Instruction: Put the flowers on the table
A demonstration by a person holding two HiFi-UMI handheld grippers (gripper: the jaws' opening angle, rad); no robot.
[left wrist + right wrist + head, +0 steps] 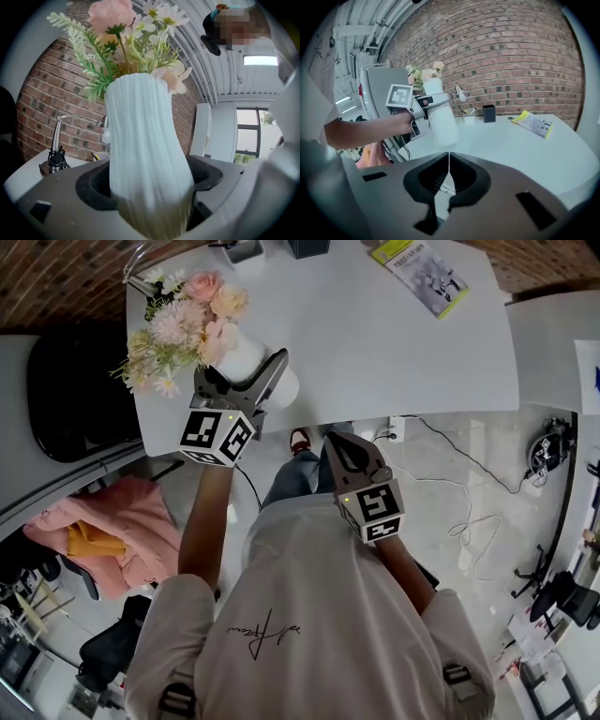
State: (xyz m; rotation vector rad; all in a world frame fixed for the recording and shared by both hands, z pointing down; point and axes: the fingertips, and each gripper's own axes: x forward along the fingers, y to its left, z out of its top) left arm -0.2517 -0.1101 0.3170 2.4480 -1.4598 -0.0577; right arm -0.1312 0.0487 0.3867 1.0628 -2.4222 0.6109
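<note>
A white ribbed vase (pixel 267 381) of pink and cream flowers (pixel 187 322) hangs tilted over the near left edge of the white table (pixel 394 343). My left gripper (pixel 242 379) is shut on the vase's lower body. The left gripper view shows the vase (pixel 145 150) upright between the wide-set jaws of that gripper (pixel 150 190), with the flowers (pixel 126 37) above. My right gripper (pixel 332 440) is shut and holds nothing, lower down in front of the table edge. The right gripper view shows its closed jaws (pixel 448 166), and beyond them the vase (pixel 440 119) in the left gripper (pixel 423 104).
A yellow booklet (pixel 420 273) lies at the table's far right. A black pen cup (pixel 489 113) and a desk lamp (pixel 70 122) stand at the back by the brick wall. A black chair (pixel 75 390) and pink cloth (pixel 122 521) are at left. Cables (pixel 459 512) trail on the floor.
</note>
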